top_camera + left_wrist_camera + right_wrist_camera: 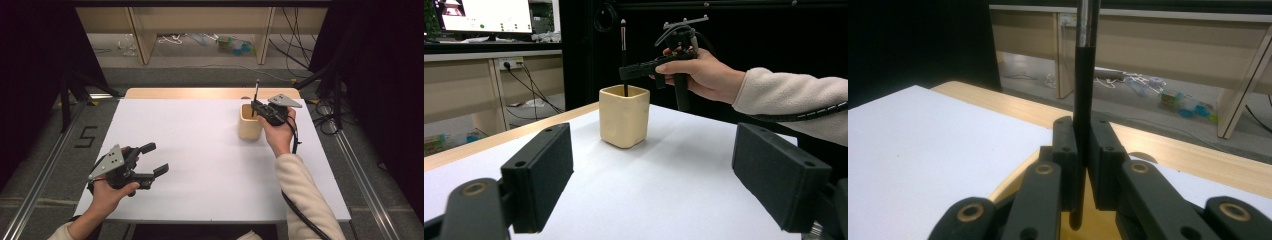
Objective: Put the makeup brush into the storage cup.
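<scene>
A cream square cup stands on the white table at the back right. My right gripper hovers over the cup's mouth, shut on a thin black brush held upright. The brush's lower end reaches into the cup. My left gripper rests near the table's front left corner, open, with nothing between its pads and its jaws turned toward the cup.
A wooden strip edges the table's far side. Beyond it stand wooden shelving legs with cables and clutter on the floor. Dark curtains flank both sides. A monitor glows in the left gripper view.
</scene>
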Demonstrator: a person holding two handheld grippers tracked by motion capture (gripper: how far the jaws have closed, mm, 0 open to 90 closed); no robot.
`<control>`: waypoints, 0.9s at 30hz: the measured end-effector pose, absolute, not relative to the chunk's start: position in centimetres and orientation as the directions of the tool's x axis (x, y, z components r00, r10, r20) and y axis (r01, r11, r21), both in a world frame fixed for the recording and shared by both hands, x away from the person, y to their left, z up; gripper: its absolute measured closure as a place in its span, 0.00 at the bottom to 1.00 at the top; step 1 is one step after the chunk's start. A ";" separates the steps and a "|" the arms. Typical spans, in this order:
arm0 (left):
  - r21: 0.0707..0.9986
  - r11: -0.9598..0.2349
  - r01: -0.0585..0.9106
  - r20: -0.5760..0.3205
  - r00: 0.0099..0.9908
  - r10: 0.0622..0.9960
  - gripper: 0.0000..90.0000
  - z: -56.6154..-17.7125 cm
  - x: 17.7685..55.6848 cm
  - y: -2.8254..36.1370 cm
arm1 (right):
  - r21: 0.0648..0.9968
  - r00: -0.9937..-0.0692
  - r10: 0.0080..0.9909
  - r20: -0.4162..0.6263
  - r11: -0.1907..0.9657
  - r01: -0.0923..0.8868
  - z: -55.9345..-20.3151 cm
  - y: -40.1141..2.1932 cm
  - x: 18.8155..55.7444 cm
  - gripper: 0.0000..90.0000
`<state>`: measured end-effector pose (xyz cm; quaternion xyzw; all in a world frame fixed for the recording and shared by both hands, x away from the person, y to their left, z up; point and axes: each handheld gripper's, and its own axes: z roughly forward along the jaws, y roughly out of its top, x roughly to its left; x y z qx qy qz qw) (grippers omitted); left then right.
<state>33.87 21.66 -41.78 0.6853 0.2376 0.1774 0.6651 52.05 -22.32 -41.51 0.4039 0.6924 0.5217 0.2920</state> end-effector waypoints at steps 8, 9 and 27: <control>0.996 -0.003 0.090 -0.073 0.824 0.561 0.18 -41.8 33.9 21.7 | 0.960 -0.506 0.863 0.019 0.126 0.250 -41.7 -22.3 52.1 0.93; 0.996 -0.002 0.090 -0.073 0.824 0.562 0.18 -41.8 33.9 21.7 | 0.961 -0.504 0.863 0.019 0.123 0.246 -41.7 -22.3 52.2 0.93; 0.996 -0.003 0.089 -0.072 0.825 0.561 0.18 -41.8 33.9 21.7 | 0.953 -0.506 0.862 0.011 0.144 0.265 -41.8 -22.2 52.1 0.93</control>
